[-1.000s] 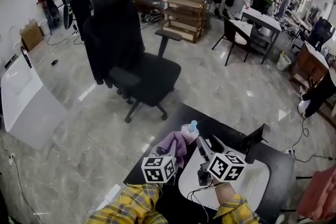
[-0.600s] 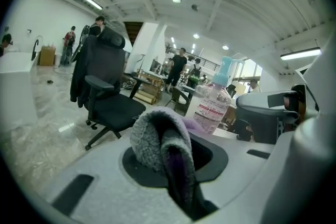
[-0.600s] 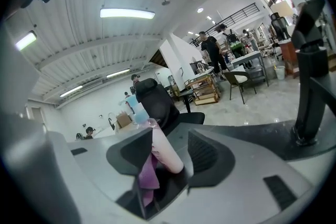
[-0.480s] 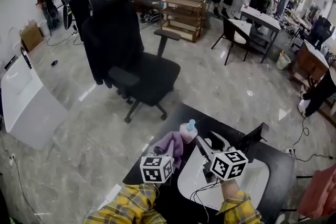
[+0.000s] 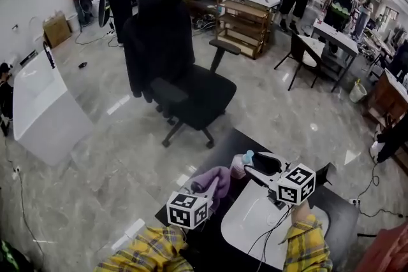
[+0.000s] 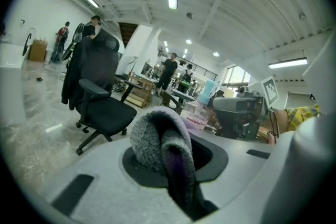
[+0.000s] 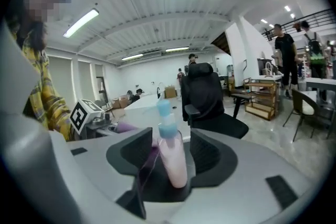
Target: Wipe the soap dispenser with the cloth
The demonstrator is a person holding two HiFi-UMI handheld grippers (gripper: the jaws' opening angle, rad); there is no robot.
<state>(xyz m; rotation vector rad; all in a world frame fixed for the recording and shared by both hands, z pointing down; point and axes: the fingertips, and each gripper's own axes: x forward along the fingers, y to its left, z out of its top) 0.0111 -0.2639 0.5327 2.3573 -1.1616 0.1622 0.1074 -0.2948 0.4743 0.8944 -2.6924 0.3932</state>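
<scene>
The soap dispenser (image 5: 240, 166) is a pink bottle with a blue pump, over the black table's far edge. My right gripper (image 5: 252, 171) reaches it from the right. In the right gripper view the bottle (image 7: 172, 157) stands upright between the two black pads of that gripper (image 7: 173, 168), whose jaws have just been closing in and now grip it. My left gripper (image 5: 210, 186) is shut on a purple and grey fleece cloth (image 5: 213, 176), just left of the bottle. In the left gripper view the cloth (image 6: 157, 136) bulges out of the jaws, with the dispenser (image 6: 198, 117) beyond.
A white basin (image 5: 255, 223) lies on the black table (image 5: 213, 153) under my right arm. A black office chair (image 5: 185, 89) stands on the marble floor beyond the table. A white tub (image 5: 38, 108) sits at far left. Several people stand at desks in the back.
Both grippers have risen a little. The right gripper has rolled and now points leftward at the bottle rather than up and left. The cloth stays in the left jaws.
</scene>
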